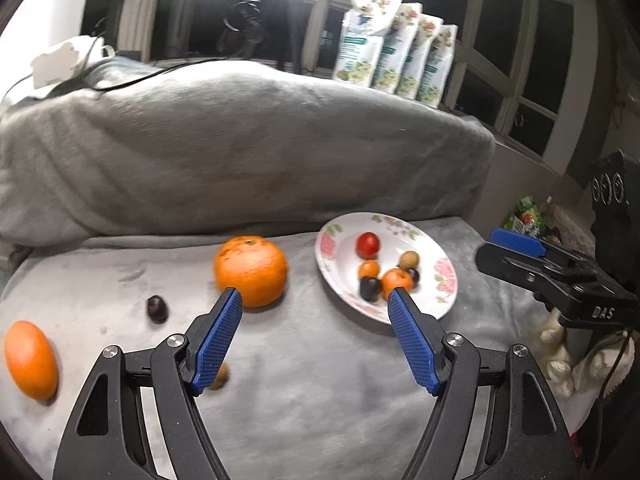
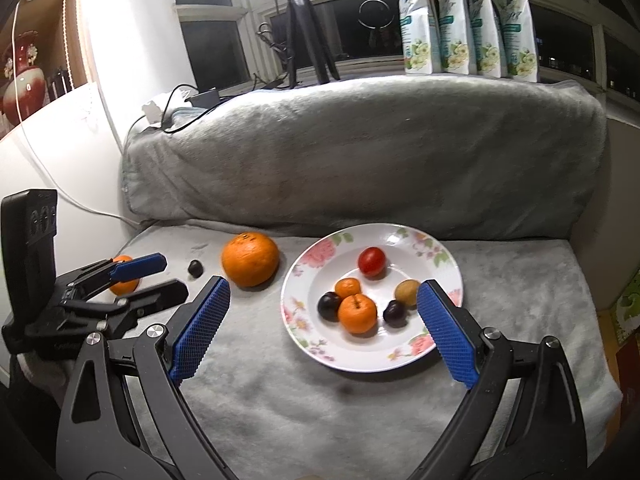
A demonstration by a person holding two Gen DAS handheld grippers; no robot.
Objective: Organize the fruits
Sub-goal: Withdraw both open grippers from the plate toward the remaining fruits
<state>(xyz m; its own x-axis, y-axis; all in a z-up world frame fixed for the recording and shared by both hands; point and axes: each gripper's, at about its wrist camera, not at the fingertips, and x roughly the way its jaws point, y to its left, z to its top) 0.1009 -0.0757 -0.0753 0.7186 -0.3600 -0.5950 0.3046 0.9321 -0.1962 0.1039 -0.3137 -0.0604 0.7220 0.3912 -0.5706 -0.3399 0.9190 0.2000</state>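
While both grippers hang empty over the grey blanket (image 2: 360, 400), four fruits lie outside the plate (image 2: 452, 276). Going left to right in the left wrist view: a small orange (image 1: 31, 360) at the far left, a dark grape (image 1: 157, 309), a brownish fruit (image 1: 221, 378) half hidden behind the left finger pad, then the big orange (image 1: 251, 271) just beside the plate. On the plate sit a tomato (image 2: 372, 261), two small oranges, two dark grapes and a kiwi-like fruit (image 2: 407, 292).

The left gripper (image 1: 314, 298) stands released, jaws wide, nothing between them, its left pad tip in front of the big orange. The right gripper (image 2: 323, 292) is likewise released and empty, framing the plate.

The likely step is fetching a loose fruit with the left gripper. The big orange looks close to the full jaw width, so centre it between the pads before closing. It may roll on the soft blanket if nudged. Set it in the plate's free near-left part, since the pile could scatter.
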